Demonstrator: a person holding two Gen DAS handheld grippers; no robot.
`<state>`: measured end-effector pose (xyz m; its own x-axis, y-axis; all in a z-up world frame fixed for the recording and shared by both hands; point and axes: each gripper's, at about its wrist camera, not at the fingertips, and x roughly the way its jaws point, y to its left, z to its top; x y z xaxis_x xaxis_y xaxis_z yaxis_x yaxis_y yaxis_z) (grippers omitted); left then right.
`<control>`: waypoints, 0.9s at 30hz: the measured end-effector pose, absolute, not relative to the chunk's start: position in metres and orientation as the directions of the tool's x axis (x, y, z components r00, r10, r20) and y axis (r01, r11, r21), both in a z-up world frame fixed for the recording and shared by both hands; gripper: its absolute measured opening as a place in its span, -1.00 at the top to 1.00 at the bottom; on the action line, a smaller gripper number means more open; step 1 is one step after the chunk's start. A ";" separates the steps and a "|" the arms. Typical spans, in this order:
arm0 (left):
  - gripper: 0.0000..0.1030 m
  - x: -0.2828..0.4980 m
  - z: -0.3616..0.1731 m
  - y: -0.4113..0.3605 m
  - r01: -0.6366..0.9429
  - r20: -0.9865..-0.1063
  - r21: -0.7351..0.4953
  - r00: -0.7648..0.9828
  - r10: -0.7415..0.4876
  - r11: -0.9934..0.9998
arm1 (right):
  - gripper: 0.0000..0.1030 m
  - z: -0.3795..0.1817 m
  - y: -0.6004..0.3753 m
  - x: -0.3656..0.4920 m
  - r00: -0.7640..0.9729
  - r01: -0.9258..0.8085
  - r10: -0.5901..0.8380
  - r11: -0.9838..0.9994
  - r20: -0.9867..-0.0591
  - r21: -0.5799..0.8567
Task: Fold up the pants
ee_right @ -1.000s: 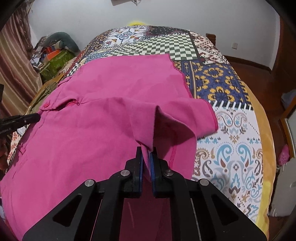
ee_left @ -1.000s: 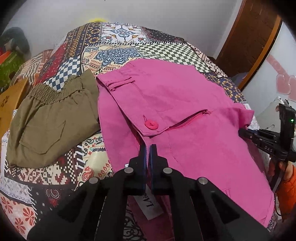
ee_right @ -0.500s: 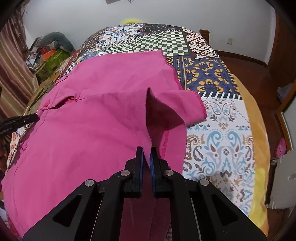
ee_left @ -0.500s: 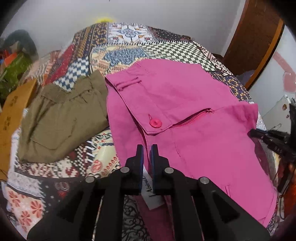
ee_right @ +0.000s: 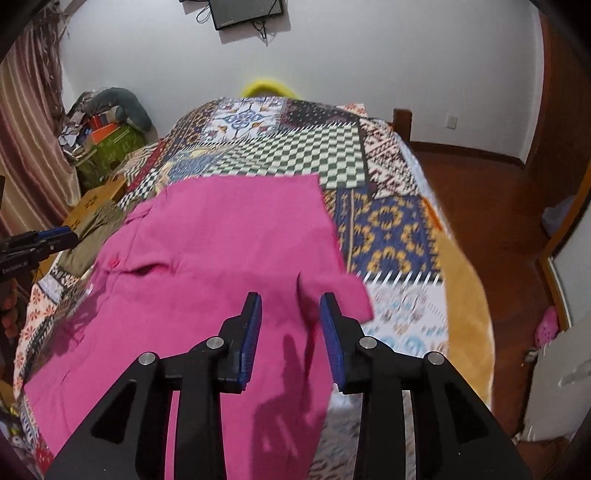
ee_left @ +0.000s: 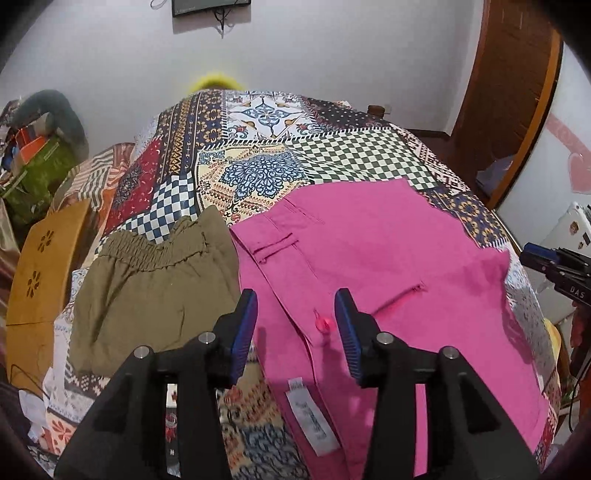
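In the left wrist view, the left gripper is seen spread wide, its blue pads apart and nothing held between them. It is raised over the waist end of the pink pants, which are laid out on the bed with its patchwork cover. A pink button is seen on the waistband between the two fingers, and a white label lies exposed below it at the near edge of the cloth. A belt loop is visible further up the waistband. Just beside the pink pants, on their left and touching their edge, a pair of olive shorts with an elastic waist is spread. A wooden board with flower cut-outs stands at the left edge of the bed. At the right edge of the frame the right gripper is seen near the raised corner of the pink cloth.

In the right wrist view, the right gripper is likewise released, both pads apart and empty. Below it the pink pants are spread across the bed; a folded-up flap of the leg stands between and just beyond the fingers, but is not pinched. The left gripper is seen at the far left, beside the waistband. A dark screen is mounted on the white wall.
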<state>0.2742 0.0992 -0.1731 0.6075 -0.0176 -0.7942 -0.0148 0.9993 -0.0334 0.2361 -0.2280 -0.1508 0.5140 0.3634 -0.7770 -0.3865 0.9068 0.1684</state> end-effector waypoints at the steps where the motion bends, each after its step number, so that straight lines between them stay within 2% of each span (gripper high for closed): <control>1: 0.16 0.278 -0.176 0.100 -0.015 -0.798 -0.041 0.602 -0.023 0.999 | 0.42 -0.152 -0.229 0.242 0.517 -0.384 0.358 0.909 -0.778 0.164; 14: 0.16 0.320 -0.232 0.106 -0.022 -0.864 -0.083 0.500 -0.061 0.996 | 0.42 -0.200 -0.226 0.298 0.446 -0.378 0.329 0.912 -0.832 0.158; 22: 0.17 0.328 -0.236 0.108 -0.015 -0.857 -0.102 0.509 -0.080 0.995 | 0.42 -0.218 -0.217 0.313 0.390 -0.407 0.350 0.895 -0.851 0.182; 24: 0.19 0.329 -0.237 0.109 -0.028 -0.852 -0.109 0.517 -0.079 0.994 | 0.42 -0.220 -0.214 0.314 0.384 -0.407 0.354 0.894 -0.853 0.187; 25: 0.25 0.330 -0.238 0.111 -0.036 -0.851 -0.116 0.519 -0.080 0.993 | 0.35 -0.221 -0.213 0.314 0.381 -0.409 0.358 0.892 -0.853 0.192; 27: 0.35 0.330 -0.239 0.112 -0.048 -0.848 -0.117 0.524 -0.075 0.992 | 0.35 -0.222 -0.210 0.312 0.381 -0.417 0.368 0.887 -0.848 0.198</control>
